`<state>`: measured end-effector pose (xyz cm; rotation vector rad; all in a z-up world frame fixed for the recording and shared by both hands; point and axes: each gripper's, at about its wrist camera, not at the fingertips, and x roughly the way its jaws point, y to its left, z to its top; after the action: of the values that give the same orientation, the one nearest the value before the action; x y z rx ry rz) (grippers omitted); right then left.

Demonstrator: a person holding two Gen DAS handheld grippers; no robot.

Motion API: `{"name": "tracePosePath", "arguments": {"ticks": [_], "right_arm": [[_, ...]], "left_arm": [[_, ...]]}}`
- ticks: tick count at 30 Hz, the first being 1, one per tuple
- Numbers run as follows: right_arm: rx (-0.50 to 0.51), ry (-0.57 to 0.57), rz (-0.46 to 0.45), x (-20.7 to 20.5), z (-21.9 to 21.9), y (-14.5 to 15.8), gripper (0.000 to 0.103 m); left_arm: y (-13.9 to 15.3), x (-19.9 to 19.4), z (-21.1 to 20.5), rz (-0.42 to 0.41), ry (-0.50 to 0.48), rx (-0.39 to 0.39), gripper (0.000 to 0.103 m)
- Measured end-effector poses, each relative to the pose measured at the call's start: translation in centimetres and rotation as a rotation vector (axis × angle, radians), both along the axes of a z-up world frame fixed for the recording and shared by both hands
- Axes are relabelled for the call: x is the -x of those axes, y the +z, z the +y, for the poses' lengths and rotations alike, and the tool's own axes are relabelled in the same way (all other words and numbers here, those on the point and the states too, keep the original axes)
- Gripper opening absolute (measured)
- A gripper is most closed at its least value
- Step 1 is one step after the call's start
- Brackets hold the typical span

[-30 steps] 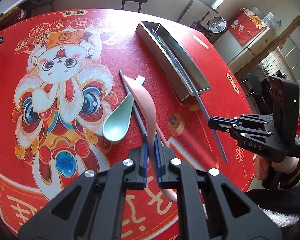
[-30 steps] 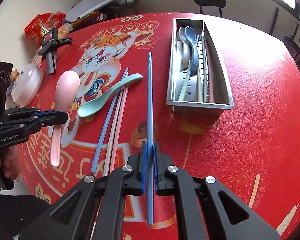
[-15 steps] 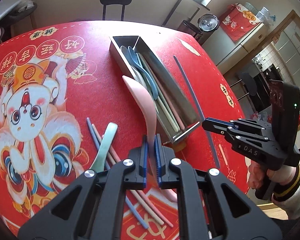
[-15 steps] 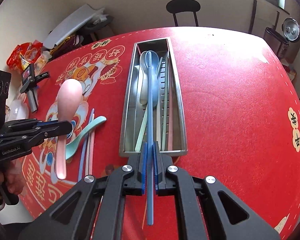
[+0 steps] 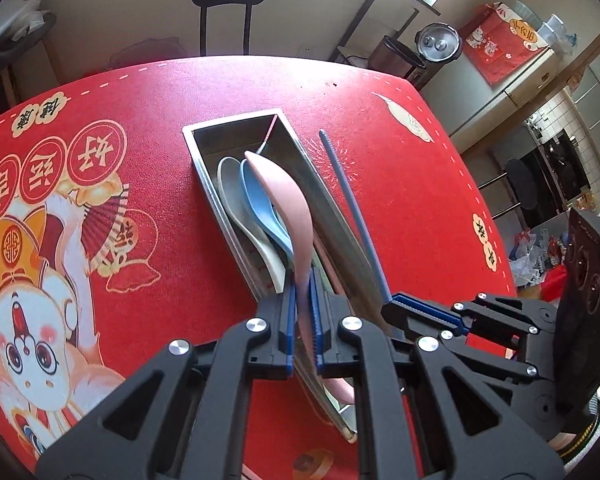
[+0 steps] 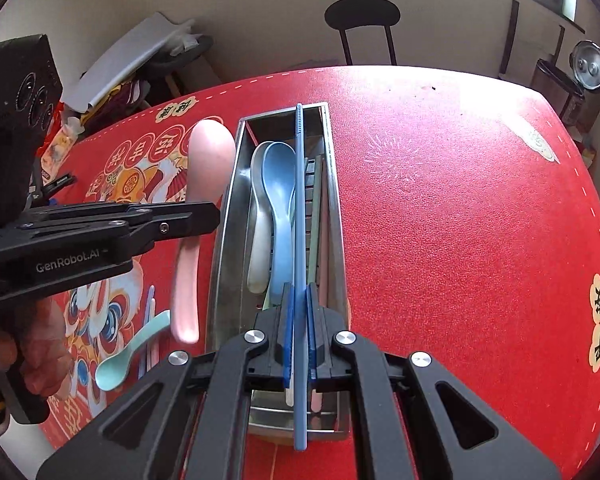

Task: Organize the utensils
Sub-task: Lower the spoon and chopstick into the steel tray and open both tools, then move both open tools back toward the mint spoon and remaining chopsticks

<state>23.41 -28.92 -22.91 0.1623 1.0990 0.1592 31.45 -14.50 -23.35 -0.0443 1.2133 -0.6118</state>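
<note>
My left gripper [image 5: 302,320] is shut on a pink spoon [image 5: 288,204] by its handle and holds it above the steel utensil tray [image 5: 204,136]. My right gripper [image 6: 299,332] is shut on a blue chopstick [image 6: 299,200] and holds it lengthwise over the same tray [image 6: 336,208]. The tray holds a white spoon [image 6: 258,208], a blue spoon [image 6: 280,184] and some chopsticks. The pink spoon [image 6: 210,156] and left gripper [image 6: 188,220] show left of the tray in the right wrist view. The right gripper [image 5: 400,308] and blue chopstick [image 5: 352,204] show right of the tray in the left wrist view.
A teal spoon [image 6: 128,352] and loose chopsticks [image 6: 150,320] lie on the red tablecloth [image 6: 460,220] left of the tray. A black chair [image 6: 362,20] stands behind the table. Clutter lies at the far left edge.
Both grippers moved forward with their loads. The pink spoon now hangs over the tray, and the blue chopstick reaches further along the tray.
</note>
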Motion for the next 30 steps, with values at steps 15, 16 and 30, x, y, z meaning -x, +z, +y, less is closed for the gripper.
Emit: {"name": "tracePosePath", "arguments": {"ticks": [15,16,30], "right_arm": [[-0.030,-0.051,0.053,-1.7,-0.7,-2.8,0.006],[-0.034,-0.055,0.056,-1.7,-0.8,-2.8,0.006],[-0.007,-0.081,-0.030,0.5,-0.6,0.4,0.052]], "left_arm": [[-3.2,-3.0,-2.1,0.036,0.019,-0.068,0.011],[-3.3,-3.0,-2.1,0.036,0.020,-0.071,0.011],[1.6,-1.7,2.0,-0.094,0.060,-0.008,0.052]]}}
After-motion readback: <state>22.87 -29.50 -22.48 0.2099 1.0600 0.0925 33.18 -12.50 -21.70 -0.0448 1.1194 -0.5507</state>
